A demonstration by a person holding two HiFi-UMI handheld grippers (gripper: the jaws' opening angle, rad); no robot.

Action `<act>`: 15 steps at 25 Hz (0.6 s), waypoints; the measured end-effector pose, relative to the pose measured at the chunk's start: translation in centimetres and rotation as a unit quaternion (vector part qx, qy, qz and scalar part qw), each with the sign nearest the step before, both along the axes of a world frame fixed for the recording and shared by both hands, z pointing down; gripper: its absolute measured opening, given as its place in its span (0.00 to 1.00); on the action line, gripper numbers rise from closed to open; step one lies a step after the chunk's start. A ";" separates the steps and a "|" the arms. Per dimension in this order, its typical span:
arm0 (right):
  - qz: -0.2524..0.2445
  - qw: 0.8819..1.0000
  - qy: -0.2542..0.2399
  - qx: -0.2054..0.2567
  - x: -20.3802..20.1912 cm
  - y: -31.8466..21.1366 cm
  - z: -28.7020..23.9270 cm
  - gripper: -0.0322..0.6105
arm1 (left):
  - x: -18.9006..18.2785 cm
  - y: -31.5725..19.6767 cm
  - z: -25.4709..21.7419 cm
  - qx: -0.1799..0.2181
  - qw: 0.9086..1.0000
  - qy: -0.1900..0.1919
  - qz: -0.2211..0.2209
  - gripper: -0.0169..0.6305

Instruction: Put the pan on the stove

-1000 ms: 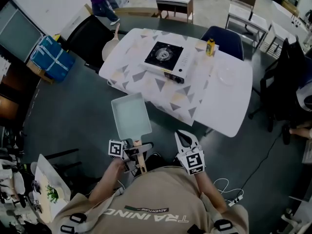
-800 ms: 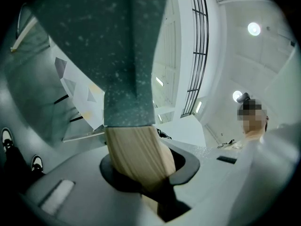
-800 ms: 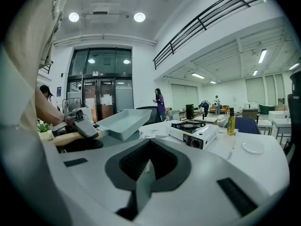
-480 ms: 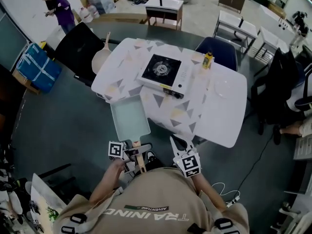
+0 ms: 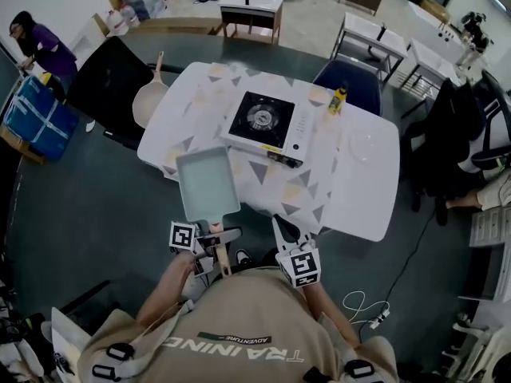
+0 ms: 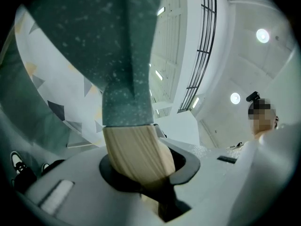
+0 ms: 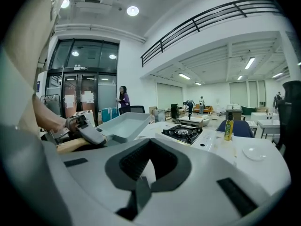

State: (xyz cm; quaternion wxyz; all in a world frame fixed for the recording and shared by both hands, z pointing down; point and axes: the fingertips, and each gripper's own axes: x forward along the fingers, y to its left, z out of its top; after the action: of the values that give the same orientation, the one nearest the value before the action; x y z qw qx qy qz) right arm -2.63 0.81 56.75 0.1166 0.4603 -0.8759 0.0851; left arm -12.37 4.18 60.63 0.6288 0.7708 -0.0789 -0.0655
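A rectangular pale green pan [image 5: 207, 183] with a wooden handle [image 5: 217, 250] hangs over the near left edge of the white patterned table [image 5: 359, 190]. My left gripper [image 5: 214, 238] is shut on that handle, which fills the left gripper view [image 6: 134, 154] under the pan's base [image 6: 94, 36]. The portable stove [image 5: 263, 120] sits mid-table, beyond the pan, its black burner bare. My right gripper [image 5: 285, 228] hovers shut and empty to the right of the pan, just short of the table edge. The right gripper view shows the pan [image 7: 123, 125] and the stove [image 7: 182, 132] ahead.
A yellow bottle [image 5: 339, 100] and a clear plate [image 5: 361, 146] stand right of the stove. A wooden paddle [image 5: 150, 98] lies off the table's far left corner. A black chair [image 5: 108, 78] and a blue chair [image 5: 351, 82] flank the table. A person [image 5: 40, 50] stands far left.
The table has come closer as I moved forward. The pan, still held by its handle, has gone from the floor side to over the table's near edge.
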 end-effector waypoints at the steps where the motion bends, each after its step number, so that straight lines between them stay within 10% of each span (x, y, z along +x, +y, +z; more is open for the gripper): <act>1: 0.003 1.000 0.002 -0.003 -0.1 -0.2 0.2 0.06 | -0.1 -0.4 -0.1 0.000 1.000 0.008 0.002 0.16; 15: -0.004 1.000 -0.008 -0.030 -1.8 -8.9 2.9 0.06 | -2.3 -8.5 0.8 -0.022 1.000 0.013 -0.003 0.17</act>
State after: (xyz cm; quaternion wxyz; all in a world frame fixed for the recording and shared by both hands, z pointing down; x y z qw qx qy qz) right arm -4.48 -8.10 59.70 0.1234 0.4522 -0.8760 0.1141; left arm -14.70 -4.34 61.40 0.6460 0.7559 -0.0743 -0.0754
